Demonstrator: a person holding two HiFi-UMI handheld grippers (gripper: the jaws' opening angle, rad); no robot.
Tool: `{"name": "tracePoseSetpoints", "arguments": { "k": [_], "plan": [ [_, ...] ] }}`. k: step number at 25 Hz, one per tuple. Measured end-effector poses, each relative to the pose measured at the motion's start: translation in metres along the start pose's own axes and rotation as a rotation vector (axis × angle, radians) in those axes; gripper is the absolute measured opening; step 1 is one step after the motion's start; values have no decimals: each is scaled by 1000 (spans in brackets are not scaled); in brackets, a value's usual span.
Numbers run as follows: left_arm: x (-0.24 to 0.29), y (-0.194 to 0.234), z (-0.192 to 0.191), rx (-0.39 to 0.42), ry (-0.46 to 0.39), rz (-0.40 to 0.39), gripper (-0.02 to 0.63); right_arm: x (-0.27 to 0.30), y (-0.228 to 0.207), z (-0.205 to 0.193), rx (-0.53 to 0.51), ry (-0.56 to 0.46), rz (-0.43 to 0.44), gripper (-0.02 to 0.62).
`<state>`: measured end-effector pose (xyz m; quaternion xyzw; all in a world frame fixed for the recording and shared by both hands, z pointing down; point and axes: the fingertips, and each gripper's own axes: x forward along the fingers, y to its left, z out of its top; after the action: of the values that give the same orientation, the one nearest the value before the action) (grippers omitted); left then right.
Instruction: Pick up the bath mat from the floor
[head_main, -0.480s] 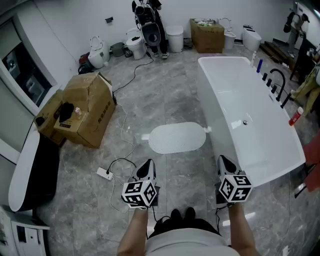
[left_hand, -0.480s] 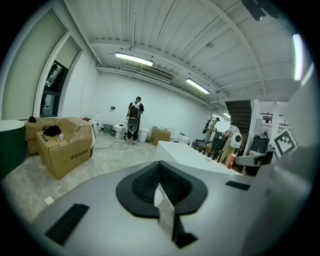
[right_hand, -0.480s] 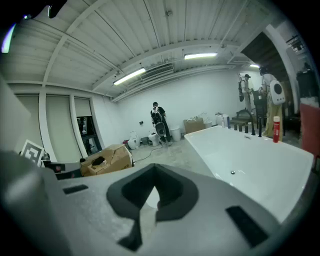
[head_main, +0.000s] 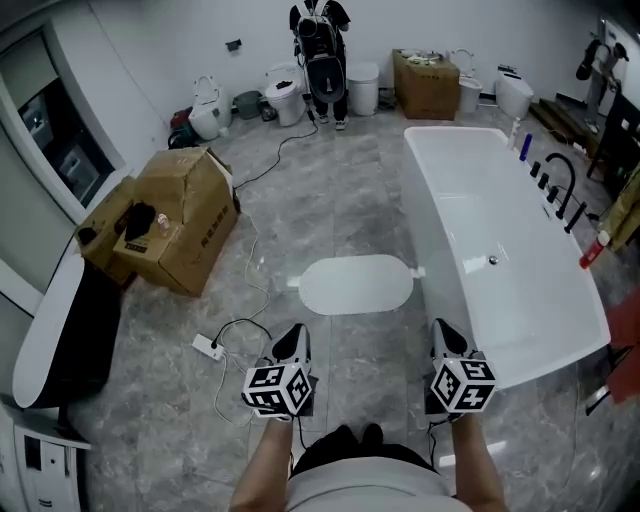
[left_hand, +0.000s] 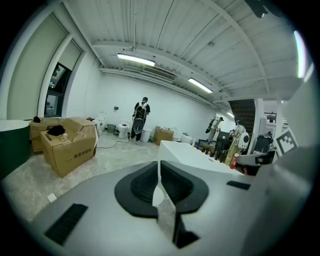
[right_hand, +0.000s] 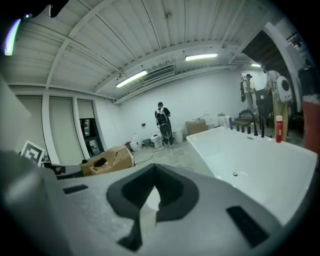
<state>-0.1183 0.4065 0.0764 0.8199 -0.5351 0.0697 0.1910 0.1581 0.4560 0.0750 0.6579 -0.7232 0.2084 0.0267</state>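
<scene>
The bath mat (head_main: 356, 284), a white oval, lies flat on the grey marbled floor next to the bathtub's near-left side. Both grippers hang in front of the person, short of the mat and above the floor. My left gripper (head_main: 292, 345) points toward the mat's near-left edge, its jaws shut with nothing between them. My right gripper (head_main: 447, 340) is level with it by the tub's wall, shut and empty too. In the left gripper view the jaws of the left gripper (left_hand: 159, 176) meet in a thin line. The right gripper (right_hand: 155, 192) shows the same in its own view.
A white bathtub (head_main: 425, 200) runs along the right with black taps (head_main: 556, 175) on its far rim. An open cardboard box (head_main: 175, 225) stands at the left. A power strip (head_main: 208, 347) and its cable lie by the left gripper. A person (head_main: 322, 45) stands at the back wall.
The head view has shifted slightly, so the room sits a little lower in the picture. The mat and both grippers keep their places.
</scene>
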Motion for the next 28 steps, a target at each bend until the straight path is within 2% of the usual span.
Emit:
{"name": "tracePoseSetpoints", "arguments": {
  "k": [5,8,11,15,21,28],
  "plan": [
    [2,2,4,-18,-15,18,63,8,-4,3,-27,3,-9,8],
    [6,4,5,-26,-12,26,104,15,-9,3,-11,22,-5,44],
    [14,6,5,-21,-2,30,110,22,-14,3,-16,35,2,89],
    [35,19,12,-16,13,32,127,47,-15,7,-23,58,-3,114],
    [91,51,17,-32,41,51,152,105,-29,12,-29,90,-27,121],
    [188,115,40,-56,68,69,164,209,-42,28,-40,134,-74,121]
  ]
}}
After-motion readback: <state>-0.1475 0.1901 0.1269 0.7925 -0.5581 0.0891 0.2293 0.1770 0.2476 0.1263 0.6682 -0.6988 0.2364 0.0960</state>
